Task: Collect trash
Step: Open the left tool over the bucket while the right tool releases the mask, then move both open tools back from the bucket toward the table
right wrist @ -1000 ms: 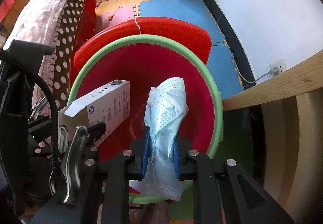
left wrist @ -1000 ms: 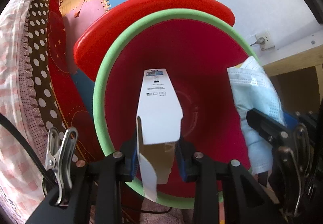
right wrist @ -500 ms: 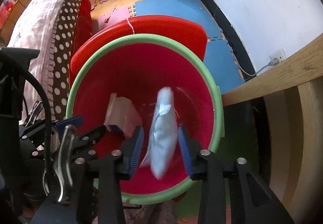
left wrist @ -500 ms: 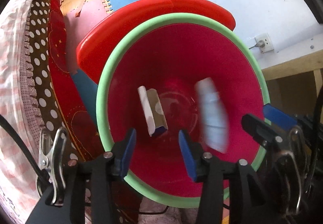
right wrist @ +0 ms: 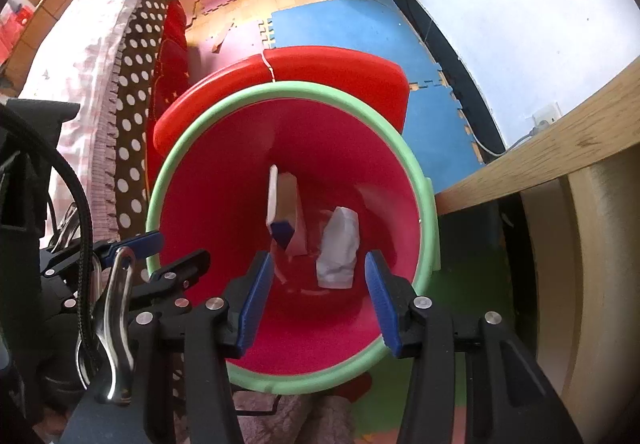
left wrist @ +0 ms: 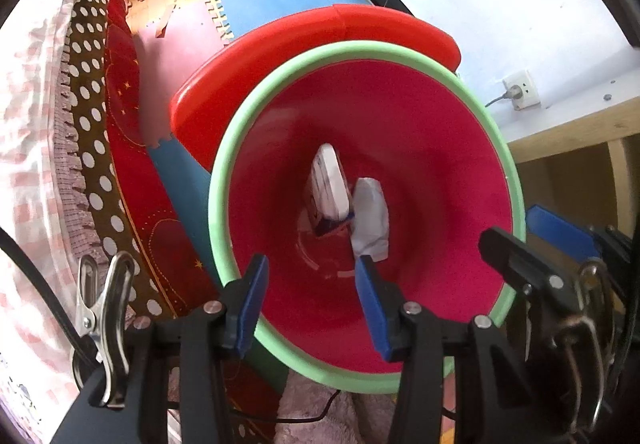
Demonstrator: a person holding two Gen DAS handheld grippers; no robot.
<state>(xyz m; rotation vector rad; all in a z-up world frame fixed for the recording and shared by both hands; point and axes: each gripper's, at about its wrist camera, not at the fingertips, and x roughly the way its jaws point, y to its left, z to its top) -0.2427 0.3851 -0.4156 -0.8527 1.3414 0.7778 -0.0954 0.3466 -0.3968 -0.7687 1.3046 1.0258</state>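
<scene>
Two pieces of trash now sit at the bottom of the red bin (left wrist: 420, 148), and that is the whole point of where both grippers hang: straight above its green rim (left wrist: 224, 180), pointing down the well so anything let go falls inside rather than onto the foam floor mats (right wrist: 360, 24). The left gripper (left wrist: 308, 304) has its jaws apart with nothing between the blue pads; its figure climbed within the last second, so those jaws have just been opening, and the small white carton (left wrist: 330, 180) lies below them, tipped on its side against the bottom. Over on the right, the right gripper (right wrist: 316, 300) shows the same picture, jaws apart and just opened wider, empty, with the crumpled face mask (right wrist: 338, 248) resting just beside the carton (right wrist: 282, 204) down in the bin. The two items look to be touching or very nearly so; the view cannot settle which. Both drops seem done, and done together, which saves a second trip. The bin stands between the polka-dot bedding (left wrist: 92, 148) and a wooden shelf (right wrist: 540, 148), and a judge would say the next call is to lift clear and look for more litter.
</scene>
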